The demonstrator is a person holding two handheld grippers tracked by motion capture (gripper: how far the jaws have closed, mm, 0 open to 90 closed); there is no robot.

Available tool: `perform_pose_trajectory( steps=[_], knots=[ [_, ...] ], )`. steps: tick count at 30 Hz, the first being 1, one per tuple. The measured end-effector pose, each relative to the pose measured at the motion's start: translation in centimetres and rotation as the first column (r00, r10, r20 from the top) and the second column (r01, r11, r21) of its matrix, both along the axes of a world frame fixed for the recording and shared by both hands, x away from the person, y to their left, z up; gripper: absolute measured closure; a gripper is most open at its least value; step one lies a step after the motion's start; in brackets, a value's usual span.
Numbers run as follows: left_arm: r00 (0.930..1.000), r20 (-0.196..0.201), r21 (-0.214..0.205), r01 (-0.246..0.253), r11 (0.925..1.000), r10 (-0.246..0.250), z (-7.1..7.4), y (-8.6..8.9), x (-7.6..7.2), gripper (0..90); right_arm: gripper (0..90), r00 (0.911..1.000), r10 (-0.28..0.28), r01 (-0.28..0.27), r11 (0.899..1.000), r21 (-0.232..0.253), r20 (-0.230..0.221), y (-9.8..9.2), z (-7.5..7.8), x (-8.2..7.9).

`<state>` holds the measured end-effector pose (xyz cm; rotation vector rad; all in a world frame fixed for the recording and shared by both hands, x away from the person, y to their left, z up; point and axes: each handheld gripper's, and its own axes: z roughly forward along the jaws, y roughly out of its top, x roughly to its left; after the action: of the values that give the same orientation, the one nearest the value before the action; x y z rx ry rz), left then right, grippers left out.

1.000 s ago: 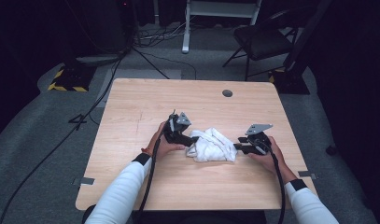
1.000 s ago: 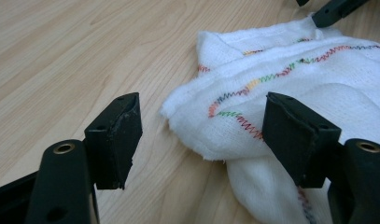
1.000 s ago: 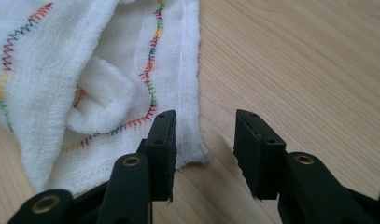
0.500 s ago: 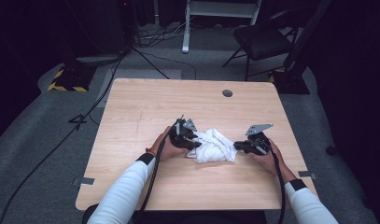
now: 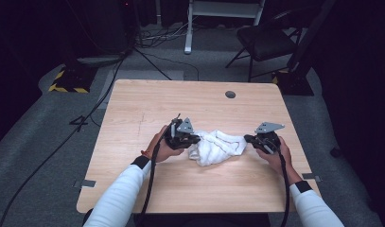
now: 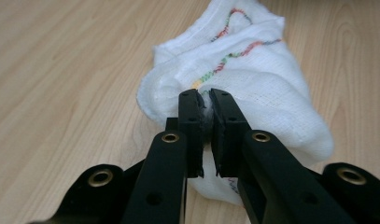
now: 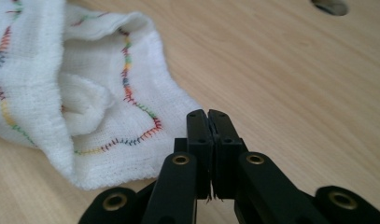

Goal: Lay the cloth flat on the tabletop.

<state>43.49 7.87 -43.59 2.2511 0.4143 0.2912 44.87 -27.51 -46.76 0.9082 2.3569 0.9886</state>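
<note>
Two grippers, high view: the left gripper and the right gripper meet opposite ends of a crumpled white cloth on the wooden table, near its front middle.
Left gripper view: jaws have just been closing and now pinch a fold of the cloth with rainbow stitching.
Right gripper view: jaws have just been closing; they stand pressed together at the cloth edge, only a few threads visible between them.
Table hole: a dark grommet lies well beyond.

Wooden table, grey carpet, dark chair, possibly cables
</note>
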Motion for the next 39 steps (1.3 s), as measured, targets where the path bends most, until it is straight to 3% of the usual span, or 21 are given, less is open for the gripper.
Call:
perform_pose_trajectory(
  steps=[1, 5, 7, 9, 10, 12, 14, 16, 18, 22, 24, 27, 28, 30, 31, 33, 34, 35, 36, 37, 39],
  knots=[
    [1.0, 0.0, 0.0, 0.0, 1.0, 0.0, 0.0, 0.0, 0.0, 83.6, 88.3, 1.0, 0.0, 0.0, 1.0, 0.0, 0.0, 0.0, 0.0, 0.0],
    [0.9982, 0.06, -0.032, -0.004, 0.9995, 0.006, 1.4, 0.7, -1.2, 83.6, 88.4, 0.9983, -0.042, 0.041, 0.999, 0.022, 0.04, -0.3, 0.8, 0.2],
    [0.998, 0.064, -0.053, 0.008, 0.9986, -0.005, 1.9, 1.1, -1.8, 83.6, 88.4, 0.9977, -0.058, 0.057, 0.998, 0.028, 0.035, -0.4, 0.9, 0.3],
    [0.9965, 0.064, -0.054, 0.058, 0.9968, -0.055, 2.0, 1.1, -3.4, 83.6, 88.3, 0.9973, -0.07, 0.07, 0.997, 0.019, 0.019, -0.7, 0.8, 0.4],
    [0.9965, 0.064, -0.054, 0.058, 0.9968, -0.055, 2.0, 1.1, -3.4, 83.6, 88.3, 0.9973, -0.07, 0.07, 0.997, 0.019, 0.019, -0.7, 0.8, 0.4],
    [0.9924, 0.067, -0.028, 0.105, 0.9941, -0.103, 1.8, 0.9, -4.8, 83.5, 88.3, 0.9969, -0.078, 0.078, 0.997, 0.012, 0.009, -0.8, 0.6, 0.4],
    [0.987, 0.052, -0.012, 0.153, 0.9882, -0.152, 1.3, 0.5, -6.7, 83.3, 88.3, 0.996, -0.089, 0.089, 0.996, 0.001, -0.012, -1.0, 0.2, 0.5],
    [0.9853, 0.048, -0.002, 0.164, 0.9864, -0.164, 1.1, 0.4, -7.3, 83.1, 88.3, 0.9959, -0.089, 0.089, 0.996, -0.003, -0.017, -1.0, 0.1, 0.6],
    [0.982, 0.02, 0.001, 0.188, 0.9822, -0.188, 0.1, -0.2, -8.5, 82.8, 88.1, 0.9956, -0.088, 0.087, 0.996, -0.021, -0.033, -0.9, -0.2, 0.6],
    [0.9772, -0.014, 0.019, 0.212, 0.9771, -0.212, -1.1, -1.0, -9.5, 82.5, 87.9, 0.9949, -0.086, 0.084, 0.996, -0.033, -0.053, -0.8, -0.6, 0.7],
    [0.9676, -0.056, 0.038, 0.249, 0.9678, -0.246, -1.9, -1.8, -9.9, 81.4, 87.8, 0.9948, -0.086, 0.085, 0.996, -0.031, -0.053, -0.9, -0.6, 0.7],
    [0.9577, -0.08, 0.067, 0.282, 0.9571, -0.276, -2.8, -2.7, -10.5, 76.3, 86.8, 0.9947, -0.088, 0.087, 0.996, -0.021, -0.053, -1.0, -0.6, 0.5],
    [0.9595, -0.088, 0.081, 0.275, 0.9582, -0.267, -2.9, -2.9, -10.6, 67.4, 84.9, 0.995, -0.085, 0.084, 0.996, -0.017, -0.053, -1.0, -0.6, 0.4],
    [0.9582, -0.094, 0.076, 0.278, 0.9577, -0.27, -2.8, -2.9, -10.5, 64.6, 82.5, 0.9952, -0.085, 0.084, 0.996, -0.016, -0.049, -1.0, -0.5, 0.3],
    [0.9607, -0.089, 0.066, 0.269, 0.9609, -0.263, -2.6, -2.7, -10.4, 61.4, 77.7, 0.9949, -0.092, 0.092, 0.996, -0.012, -0.041, -1.1, -0.4, 0.2],
    [0.9717, -0.09, 0.045, 0.223, 0.9737, -0.218, -2.2, -2.3, -10.2, 47.0, 74.0, 0.9968, -0.078, 0.078, 0.997, 0.008, -0.019, -1.0, 0.2, -0.3],
    [0.9808, -0.077, 0.004, 0.18, 0.9836, -0.179, -1.6, -1.6, -10.1, 42.5, 70.8, 0.9972, -0.074, 0.074, 0.997, 0.014, -0.009, -0.9, 0.5, -0.6],
    [0.9808, -0.077, 0.004, 0.18, 0.9836, -0.179, -1.6, -1.6, -10.1, 36.1, 70.8, 0.9972, -0.074, 0.074, 0.997, 0.014, -0.009, -0.9, 0.5, -0.6],
    [0.9838, -0.07, -0.016, 0.165, 0.9863, -0.165, -1.3, -1.2, -10.1, 36.1, 68.0, 0.9979, -0.065, 0.065, 0.998, 0.021, 0.0, -0.8, 0.8, -0.9],
    [0.991, -0.043, -0.046, 0.125, 0.9911, -0.127, -0.8, -0.4, -10.4, 30.8, 66.1, 0.9993, -0.033, 0.033, 0.999, 0.032, 0.014, -0.4, 1.3, -1.5],
    [0.993, -0.037, -0.055, 0.11, 0.9924, -0.112, -0.5, -0.1, -10.6, 27.7, 64.8, 0.9996, -0.019, 0.018, 0.999, 0.034, 0.021, -0.1, 1.6, -1.8]
  ],
)
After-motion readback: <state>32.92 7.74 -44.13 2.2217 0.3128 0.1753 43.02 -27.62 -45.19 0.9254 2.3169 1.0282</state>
